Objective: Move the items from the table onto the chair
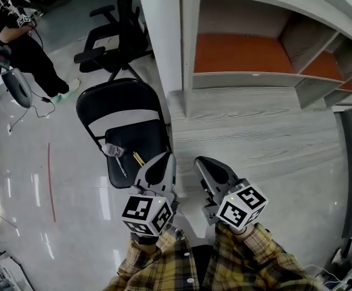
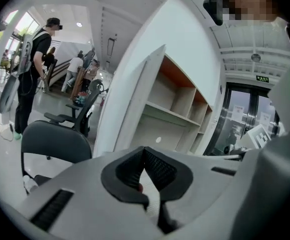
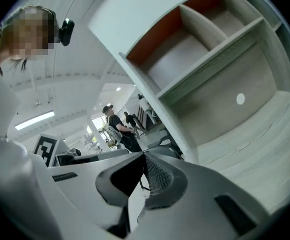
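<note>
The black folding chair (image 1: 146, 137) stands on the floor left of the pale wood-grain table (image 1: 266, 138). On its seat lie a clear glass (image 1: 112, 150), a thin metal utensil (image 1: 121, 166) and a yellow stick (image 1: 138, 158). My left gripper (image 1: 162, 162) is held high near the chair's right edge, jaws shut with nothing between them (image 2: 145, 151). Beside it, my right gripper (image 1: 203, 163) hangs over the table's near corner, also shut and holding nothing (image 3: 145, 156). The left gripper view shows the chair's backrest (image 2: 55, 141).
A white shelf unit (image 1: 254, 47) with orange back panels stands on the table's far side. A black office chair on wheels (image 1: 112, 41) and a person in black (image 1: 24, 50) are beyond the folding chair. A glass door frame (image 1: 351, 162) runs along the right.
</note>
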Tool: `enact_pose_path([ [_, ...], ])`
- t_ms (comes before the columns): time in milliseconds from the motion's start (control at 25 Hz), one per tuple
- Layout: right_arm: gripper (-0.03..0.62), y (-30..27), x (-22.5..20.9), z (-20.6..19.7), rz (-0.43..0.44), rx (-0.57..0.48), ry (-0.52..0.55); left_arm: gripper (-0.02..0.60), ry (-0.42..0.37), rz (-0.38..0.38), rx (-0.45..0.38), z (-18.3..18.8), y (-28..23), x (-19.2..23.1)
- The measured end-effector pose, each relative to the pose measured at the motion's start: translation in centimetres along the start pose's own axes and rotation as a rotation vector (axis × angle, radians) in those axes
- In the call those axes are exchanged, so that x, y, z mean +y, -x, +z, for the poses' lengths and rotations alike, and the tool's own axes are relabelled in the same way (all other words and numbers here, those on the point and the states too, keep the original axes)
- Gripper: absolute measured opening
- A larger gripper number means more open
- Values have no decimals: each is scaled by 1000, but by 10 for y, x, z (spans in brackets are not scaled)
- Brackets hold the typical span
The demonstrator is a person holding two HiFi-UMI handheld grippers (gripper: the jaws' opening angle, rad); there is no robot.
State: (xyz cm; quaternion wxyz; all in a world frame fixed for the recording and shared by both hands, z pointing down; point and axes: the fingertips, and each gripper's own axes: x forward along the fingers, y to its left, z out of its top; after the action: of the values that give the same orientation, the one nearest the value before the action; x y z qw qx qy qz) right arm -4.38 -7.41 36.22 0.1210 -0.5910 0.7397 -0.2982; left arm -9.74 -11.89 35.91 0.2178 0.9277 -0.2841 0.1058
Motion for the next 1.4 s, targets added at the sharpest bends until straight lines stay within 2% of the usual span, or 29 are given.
enact_pose_path([
  [320, 18, 144, -90, 77, -74, -93, 95, 5, -55, -82, -25, -5, -61, -153],
  [560, 18, 224, -138, 108, -142, -95, 187, 5, -76, -126, -21, -12, -86, -232],
  [760, 18, 257, -162, 119, -209, -85, 239, 5, -114, -174, 4, -10, -99, -265],
  [1000, 18, 270, -172, 132, -280, -84, 309, 5, -148, -251, 16, 0, -109, -290],
  [1240, 18, 270, -176, 142, -320, -96, 278, 5, -175, -315, 28, 7, -115, -309],
  [1400, 18, 268, -176, 145, -322, -104, 285, 5, -192, -332, 32, 10, -119, -313],
])
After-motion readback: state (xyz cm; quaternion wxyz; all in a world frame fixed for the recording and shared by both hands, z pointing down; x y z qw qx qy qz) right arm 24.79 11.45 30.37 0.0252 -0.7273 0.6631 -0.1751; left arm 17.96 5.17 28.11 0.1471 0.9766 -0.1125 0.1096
